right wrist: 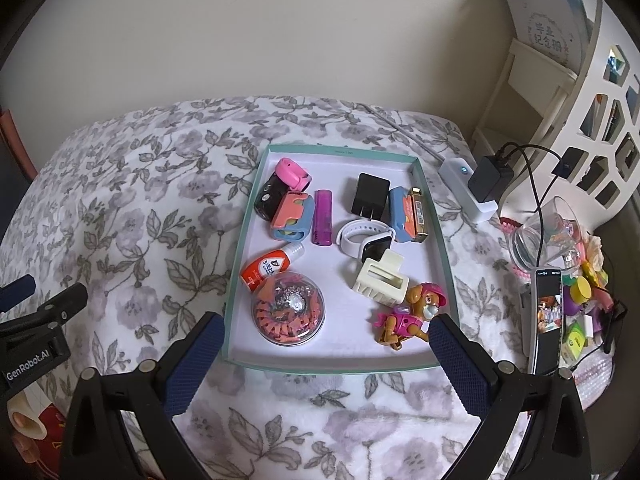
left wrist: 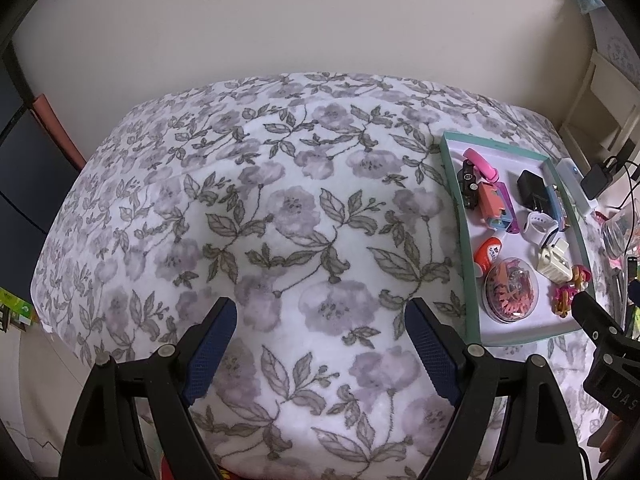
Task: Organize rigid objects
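A teal-rimmed tray [right wrist: 240, 248] lies on the floral cloth and holds several small things: a clear dome of orange pieces [right wrist: 287, 309], an orange bottle [right wrist: 266, 270], a purple lighter [right wrist: 322, 217], a black charger [right wrist: 370, 195], a white watch [right wrist: 366, 242], a cream hair claw [right wrist: 380, 280], a pink toy dog [right wrist: 412, 314]. My right gripper [right wrist: 326, 354] is open and empty at the tray's near edge. My left gripper [left wrist: 322, 338] is open and empty over bare cloth, left of the tray [left wrist: 454, 200].
The floral cloth [left wrist: 260, 200] covers the table. Right of the tray are a white power strip [right wrist: 466, 190] with a black adapter, a glass jar [right wrist: 544, 240], a phone [right wrist: 546, 320] and cluttered small items. A white shelf [right wrist: 580, 100] stands at far right.
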Demonstrator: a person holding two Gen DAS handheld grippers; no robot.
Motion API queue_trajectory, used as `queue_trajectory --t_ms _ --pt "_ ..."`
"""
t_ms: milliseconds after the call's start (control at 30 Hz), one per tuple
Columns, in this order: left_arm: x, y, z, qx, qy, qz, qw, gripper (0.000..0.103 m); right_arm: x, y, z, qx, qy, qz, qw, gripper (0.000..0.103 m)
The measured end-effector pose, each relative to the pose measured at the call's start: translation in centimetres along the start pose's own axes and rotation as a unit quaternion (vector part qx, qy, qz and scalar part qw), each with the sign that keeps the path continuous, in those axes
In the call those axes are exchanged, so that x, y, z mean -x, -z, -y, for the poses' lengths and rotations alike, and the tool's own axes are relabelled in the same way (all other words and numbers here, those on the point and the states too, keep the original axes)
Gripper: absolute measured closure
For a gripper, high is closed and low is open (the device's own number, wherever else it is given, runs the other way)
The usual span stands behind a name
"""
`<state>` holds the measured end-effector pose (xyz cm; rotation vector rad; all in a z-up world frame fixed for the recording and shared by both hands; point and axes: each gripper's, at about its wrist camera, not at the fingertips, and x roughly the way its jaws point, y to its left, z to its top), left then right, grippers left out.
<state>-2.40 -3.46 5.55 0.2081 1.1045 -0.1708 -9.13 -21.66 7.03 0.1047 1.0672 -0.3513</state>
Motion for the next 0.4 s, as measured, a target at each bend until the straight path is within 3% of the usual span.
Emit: queue_trajectory --t_ms 400 --pt "0.19 0.03 0.38 -0.01 0.009 0.004 0.9999 0.016 -0.55 0.13 0.24 0.012 -0.002 -0.003 1.0 0.0"
